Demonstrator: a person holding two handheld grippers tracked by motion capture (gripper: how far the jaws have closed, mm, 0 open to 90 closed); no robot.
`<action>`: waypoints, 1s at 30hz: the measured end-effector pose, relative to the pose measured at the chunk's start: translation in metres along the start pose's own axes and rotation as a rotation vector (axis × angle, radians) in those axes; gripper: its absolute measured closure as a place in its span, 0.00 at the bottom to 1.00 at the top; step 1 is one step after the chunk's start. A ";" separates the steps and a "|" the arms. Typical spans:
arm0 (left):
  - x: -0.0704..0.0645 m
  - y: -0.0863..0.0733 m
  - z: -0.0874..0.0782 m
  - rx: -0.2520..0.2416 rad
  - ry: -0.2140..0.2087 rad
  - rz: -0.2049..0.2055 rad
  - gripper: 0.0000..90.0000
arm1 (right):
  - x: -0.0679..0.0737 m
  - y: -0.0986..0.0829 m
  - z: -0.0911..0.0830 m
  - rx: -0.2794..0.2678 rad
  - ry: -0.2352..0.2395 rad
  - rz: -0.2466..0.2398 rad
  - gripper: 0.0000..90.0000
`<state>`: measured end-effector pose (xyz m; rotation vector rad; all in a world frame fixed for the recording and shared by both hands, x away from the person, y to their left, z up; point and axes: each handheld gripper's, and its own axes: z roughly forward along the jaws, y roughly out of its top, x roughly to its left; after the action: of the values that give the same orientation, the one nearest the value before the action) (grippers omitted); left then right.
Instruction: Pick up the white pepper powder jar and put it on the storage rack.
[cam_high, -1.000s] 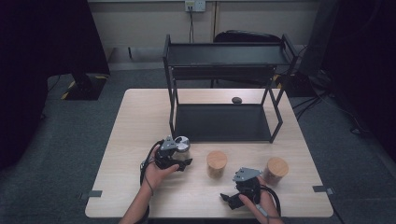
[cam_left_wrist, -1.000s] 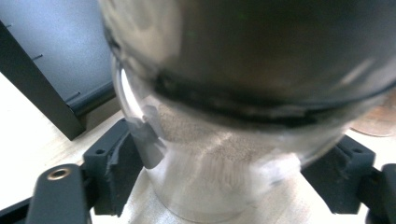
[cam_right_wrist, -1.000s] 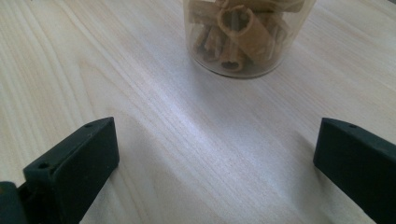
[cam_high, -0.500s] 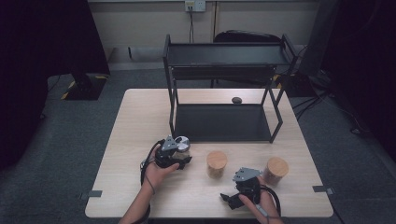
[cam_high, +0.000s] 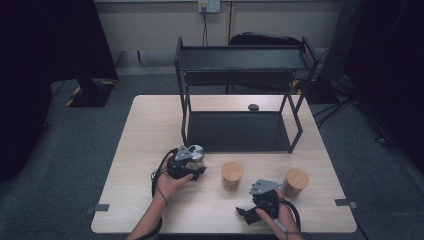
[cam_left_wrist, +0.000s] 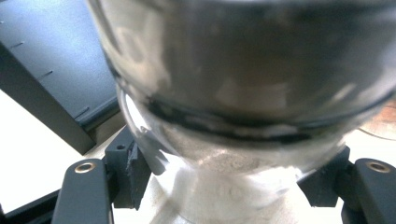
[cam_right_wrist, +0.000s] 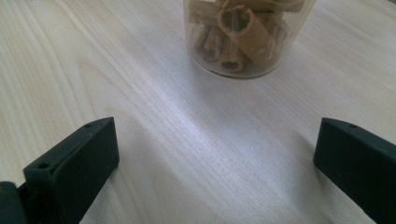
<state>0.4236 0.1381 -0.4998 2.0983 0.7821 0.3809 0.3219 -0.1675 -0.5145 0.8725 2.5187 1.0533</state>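
Observation:
My left gripper (cam_high: 194, 165) is shut on a glass jar (cam_high: 196, 153) with a silvery lid, at the table's front left. In the left gripper view the jar (cam_left_wrist: 233, 93) looms close, holding pale powder, with the black jaws pressed on both its sides. My right gripper (cam_high: 245, 210) rests open near the front edge, with bare wood between its jaws (cam_right_wrist: 215, 149). Just beyond it stands a clear jar (cam_right_wrist: 243, 37) of rolled tan pieces. A wooden-lidded jar (cam_high: 232, 175) stands mid-table between the two grippers.
A second wooden-lidded jar (cam_high: 296, 181) stands right of my right hand. A black two-level metal rack (cam_high: 240, 60) takes up the back half of the table (cam_high: 150, 130). A small dark object (cam_high: 253, 107) lies behind the rack's lower shelf.

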 end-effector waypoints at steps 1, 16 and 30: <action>0.000 0.000 0.000 -0.001 -0.005 -0.003 0.34 | 0.000 0.000 0.000 0.000 0.000 0.001 0.00; 0.002 0.011 0.004 -0.022 -0.018 -0.029 0.34 | 0.000 0.000 0.000 0.000 0.000 0.001 0.00; 0.003 0.026 0.008 -0.031 -0.024 -0.024 0.34 | 0.000 0.000 0.000 0.000 0.000 0.000 0.00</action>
<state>0.4404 0.1236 -0.4837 2.0591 0.7815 0.3523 0.3220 -0.1675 -0.5146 0.8723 2.5185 1.0533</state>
